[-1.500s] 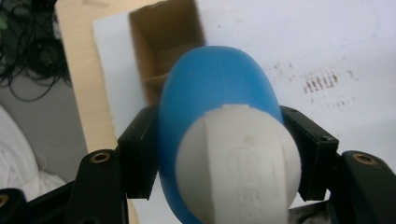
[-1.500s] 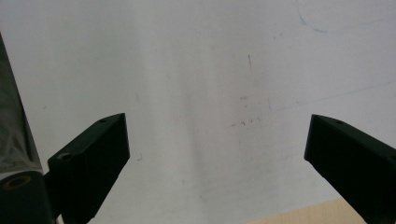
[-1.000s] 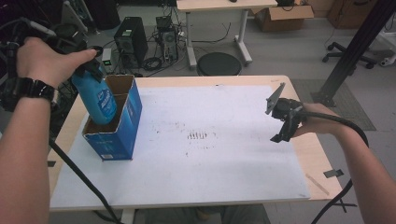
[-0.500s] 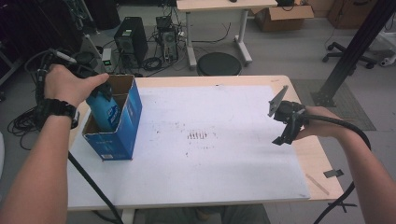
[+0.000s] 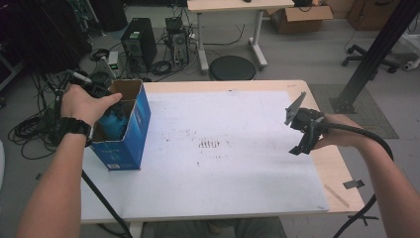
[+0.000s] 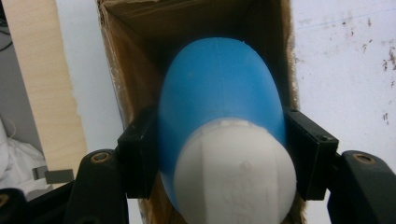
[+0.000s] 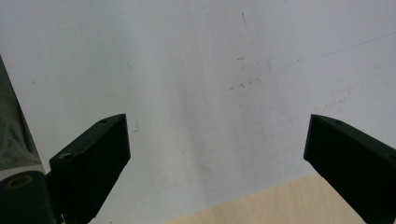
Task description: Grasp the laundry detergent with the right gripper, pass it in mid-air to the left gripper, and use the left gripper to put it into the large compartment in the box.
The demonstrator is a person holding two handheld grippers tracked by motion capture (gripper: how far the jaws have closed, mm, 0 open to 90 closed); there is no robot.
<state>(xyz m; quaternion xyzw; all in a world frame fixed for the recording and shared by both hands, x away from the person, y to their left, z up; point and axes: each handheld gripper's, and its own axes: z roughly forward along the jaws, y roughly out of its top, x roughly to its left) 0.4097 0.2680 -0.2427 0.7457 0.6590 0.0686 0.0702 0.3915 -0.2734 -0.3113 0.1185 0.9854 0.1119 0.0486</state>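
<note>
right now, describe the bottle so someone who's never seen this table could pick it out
Start at the white mat covering the table, then go to the open blue cardboard box on its left edge. The blue bottle with a white cap is partly inside that box, clamped by the left gripper; it is the one plastic item there.

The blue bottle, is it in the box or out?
In, mostly. The bottle sits down inside the open box, its walls around it, with the left gripper clamped on it.
</note>
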